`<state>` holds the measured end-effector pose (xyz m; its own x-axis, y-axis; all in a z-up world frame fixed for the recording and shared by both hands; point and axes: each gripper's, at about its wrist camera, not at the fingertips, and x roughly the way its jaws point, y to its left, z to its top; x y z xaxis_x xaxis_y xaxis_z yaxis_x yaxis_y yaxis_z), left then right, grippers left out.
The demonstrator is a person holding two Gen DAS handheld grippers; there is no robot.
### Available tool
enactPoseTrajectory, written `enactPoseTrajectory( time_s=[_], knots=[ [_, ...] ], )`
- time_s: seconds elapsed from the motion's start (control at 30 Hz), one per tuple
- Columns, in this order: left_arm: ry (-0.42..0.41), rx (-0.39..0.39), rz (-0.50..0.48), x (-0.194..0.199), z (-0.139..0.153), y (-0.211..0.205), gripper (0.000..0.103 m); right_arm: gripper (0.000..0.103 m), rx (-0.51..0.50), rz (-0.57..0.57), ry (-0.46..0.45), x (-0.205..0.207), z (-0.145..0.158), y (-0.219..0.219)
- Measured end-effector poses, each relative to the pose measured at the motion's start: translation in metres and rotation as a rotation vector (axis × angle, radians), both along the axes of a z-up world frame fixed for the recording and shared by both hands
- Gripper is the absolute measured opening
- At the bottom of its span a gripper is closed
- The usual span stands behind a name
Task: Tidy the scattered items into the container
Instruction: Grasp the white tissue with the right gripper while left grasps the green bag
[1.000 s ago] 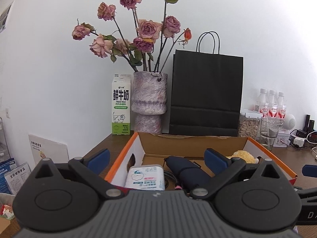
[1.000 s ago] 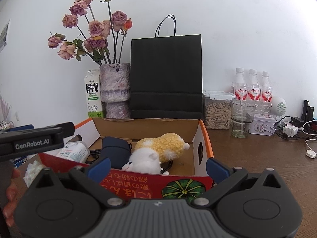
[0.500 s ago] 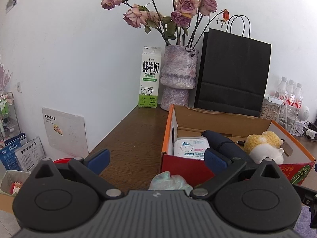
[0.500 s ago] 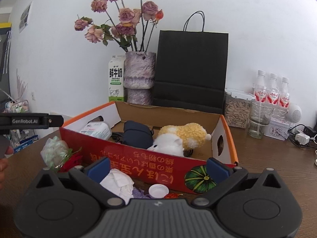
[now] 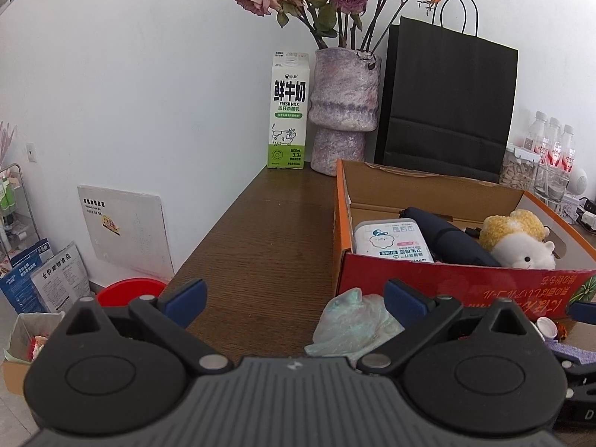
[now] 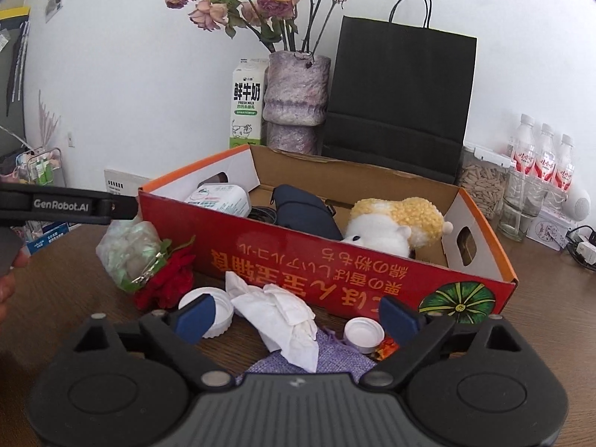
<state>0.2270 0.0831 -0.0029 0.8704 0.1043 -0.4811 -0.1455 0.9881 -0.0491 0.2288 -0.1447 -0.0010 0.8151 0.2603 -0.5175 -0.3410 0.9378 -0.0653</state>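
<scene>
Left view only: red bin (image 5: 128,287) beside tabletop (image 5: 260,246); left tool (image 5: 294,300) apart, empty.
Right view only: tissue (image 6: 279,313), caps; right tool (image 6: 296,316) apart, just narrowing, around tissue, not gripping.

This looks like a lived-in room of a home or a small office. A brown wooden table (image 5: 260,246) stands against a plain white wall (image 5: 130,74). At the far side are a vase of dried roses (image 5: 344,111), a milk carton (image 5: 288,111), a black paper bag (image 5: 447,104), water bottles (image 6: 544,156) and a jar of seeds (image 6: 480,186). On the floor at the left are pet food bags (image 5: 59,279) and a red basin (image 5: 130,288).
</scene>
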Motion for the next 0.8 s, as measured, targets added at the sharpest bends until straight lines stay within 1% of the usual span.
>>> enactPoseTrajectory(
  time_s=[0.13,0.2,0.23,0.27,0.3,0.33,0.37,0.53,0.73,0.8],
  knots=[
    [0.019,-0.017,-0.01,0.003,-0.003,0.003,0.103,0.073,0.003,-0.024,0.038,0.009,-0.005,0.006],
    [0.03,-0.015,-0.011,0.004,-0.004,0.003,0.103,0.062,-0.006,-0.02,0.051,0.011,-0.009,0.008],
    [0.033,-0.015,-0.014,0.005,-0.005,0.003,0.103,0.058,-0.009,-0.017,0.057,0.011,-0.01,0.009],
    [0.037,-0.016,-0.018,0.005,-0.006,0.003,0.103,0.046,-0.011,-0.01,0.061,0.012,-0.012,0.009],
    [0.037,-0.016,-0.021,0.005,-0.006,0.002,0.103,0.028,-0.011,0.001,0.063,0.012,-0.013,0.009],
    [0.038,-0.018,-0.025,0.006,-0.006,0.002,0.103,0.019,-0.008,0.013,0.064,0.011,-0.013,0.009],
    [0.038,-0.021,-0.026,0.006,-0.007,0.003,0.103,0.016,0.002,0.017,0.061,0.01,-0.013,0.008],
    [0.046,-0.035,-0.03,0.007,-0.008,0.005,0.103,0.015,0.017,0.016,-0.033,-0.004,-0.002,0.004],
    [0.059,-0.063,-0.066,0.008,-0.009,0.005,0.092,0.015,0.033,0.011,-0.051,-0.006,0.003,-0.001],
    [0.064,-0.075,-0.074,0.009,-0.01,0.005,0.091,0.015,0.037,0.008,-0.051,-0.006,0.003,-0.002]
  ],
)
